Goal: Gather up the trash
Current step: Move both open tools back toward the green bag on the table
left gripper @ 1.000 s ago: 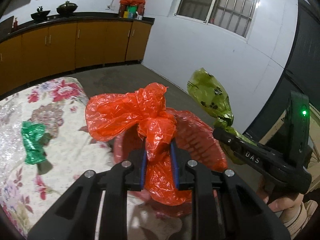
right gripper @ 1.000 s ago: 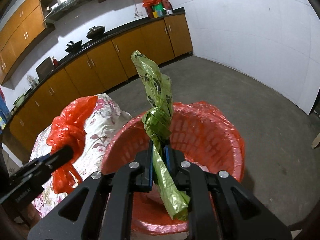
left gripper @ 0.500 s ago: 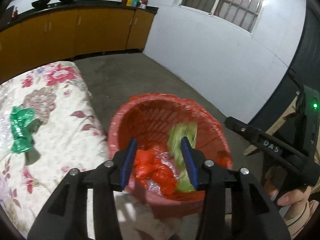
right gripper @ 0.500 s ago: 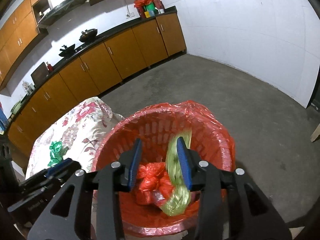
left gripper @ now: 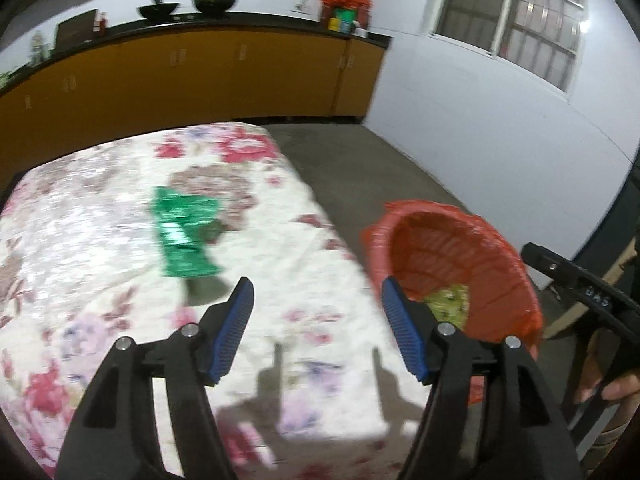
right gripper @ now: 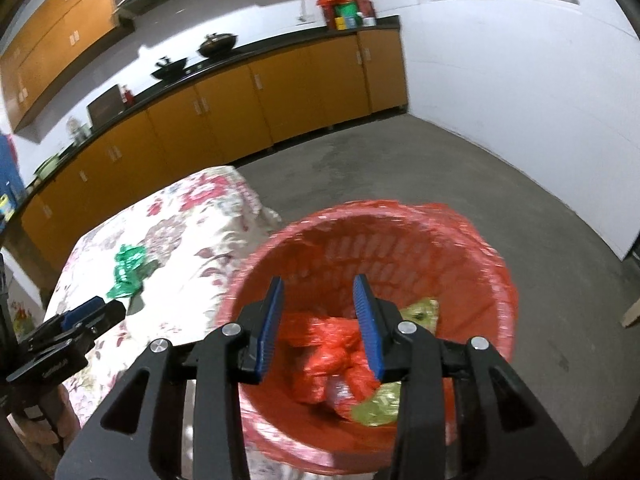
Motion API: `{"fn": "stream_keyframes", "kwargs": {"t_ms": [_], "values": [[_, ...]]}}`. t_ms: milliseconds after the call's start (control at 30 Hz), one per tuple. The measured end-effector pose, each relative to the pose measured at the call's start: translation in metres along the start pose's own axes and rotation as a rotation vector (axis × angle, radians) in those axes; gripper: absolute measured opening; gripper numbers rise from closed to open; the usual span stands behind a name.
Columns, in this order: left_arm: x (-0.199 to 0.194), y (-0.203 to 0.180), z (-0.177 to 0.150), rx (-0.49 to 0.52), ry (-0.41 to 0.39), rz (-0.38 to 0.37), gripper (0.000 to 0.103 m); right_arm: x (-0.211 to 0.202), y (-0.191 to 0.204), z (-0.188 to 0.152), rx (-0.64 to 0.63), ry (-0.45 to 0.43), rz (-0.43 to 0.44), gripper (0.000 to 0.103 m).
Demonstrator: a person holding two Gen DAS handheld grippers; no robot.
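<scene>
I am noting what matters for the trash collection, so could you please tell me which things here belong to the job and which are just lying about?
Part of the job:
- green wrapper on the floral tablecloth
- red bin
- red bag and yellow-green bag inside it
- left claw and right claw, both empty

Lying about:
- woks on the counter
- red bundle by the wall

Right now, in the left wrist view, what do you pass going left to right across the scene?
Crumpled green foil wrapper on the floral tablecloth → red plastic basket with a red liner → right gripper.
</scene>
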State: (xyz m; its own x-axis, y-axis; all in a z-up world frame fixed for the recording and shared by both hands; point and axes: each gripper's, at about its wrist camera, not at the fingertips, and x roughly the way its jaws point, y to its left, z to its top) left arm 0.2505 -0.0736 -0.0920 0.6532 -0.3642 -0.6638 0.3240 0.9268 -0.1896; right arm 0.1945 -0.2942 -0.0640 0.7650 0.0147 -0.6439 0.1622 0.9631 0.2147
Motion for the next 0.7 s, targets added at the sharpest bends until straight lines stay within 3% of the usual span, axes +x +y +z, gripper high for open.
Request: {"fn": "stream_keyframes", "kwargs": {"t_ms": [200,300,700], "values": [[-0.021,0.054,-0.003,-0.047,-0.039,0.130,0.071,0.012,0.045,0.001,-0.059,0.020,0.073,0.037],[-0.031,0.084,-0.006,-0.079,-0.048,0.199,0.072,0.019,0.071,0.000,-0.096,0.030,0.108,0.045],[-0.067,0.184,-0.024,-0.207,-0.088,0.430,0.079,0.054,0.172,-0.003,-0.229,0.078,0.222,0.047]]}}
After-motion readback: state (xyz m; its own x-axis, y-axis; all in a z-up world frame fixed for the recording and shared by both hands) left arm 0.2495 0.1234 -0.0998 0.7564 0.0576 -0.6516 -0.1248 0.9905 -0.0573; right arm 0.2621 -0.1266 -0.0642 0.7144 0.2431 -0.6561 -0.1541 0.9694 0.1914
